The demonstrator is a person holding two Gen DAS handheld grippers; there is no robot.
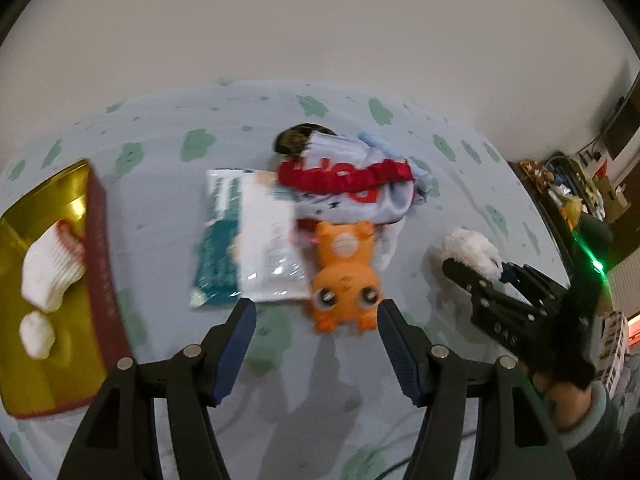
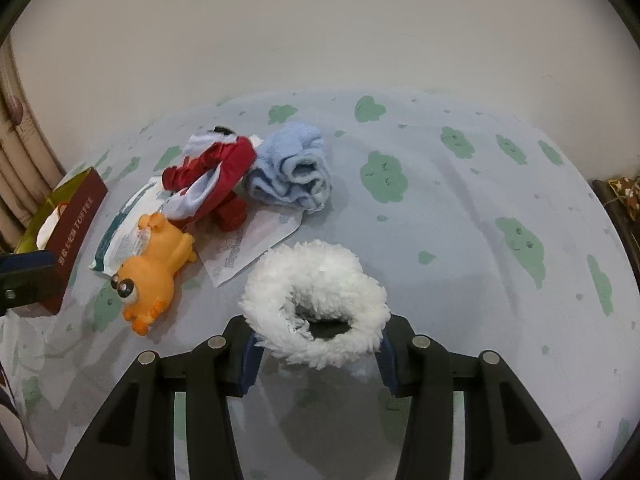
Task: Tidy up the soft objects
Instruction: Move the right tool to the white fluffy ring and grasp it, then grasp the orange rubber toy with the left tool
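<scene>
Right now the right gripper point(image 2: 316, 354) has its blue-padded jaws closed on a white fluffy fleece ring point(image 2: 316, 304), pinching only its near rim while the rest lolls forward over the pale blue bedsheet with green cloud prints point(image 2: 460, 208). Such a shallow bite on loose pile could slip once the ring is lifted, I reckon, or the dangling side could drag across the sheet. The left gripper point(image 1: 316, 344) hangs with its jaws wide apart and nothing between them, just short of an orange rubbery big-eyed animal toy point(image 1: 344, 276) at its twelve o'clock. That toy touches a clear-wrapped white and teal packet point(image 1: 256, 240) at its nine o'clock and lies against a red and white printed cloth bundle point(image 1: 348, 184) beyond it, so closing carelessly might snag the packet's film or the cloth too. A red cardboard box with a gold lining point(image 1: 96, 248), at the left gripper's ten o'clock, already holds small white knitted socks point(image 1: 52, 268); a hasty drop could catch its wall.
</scene>
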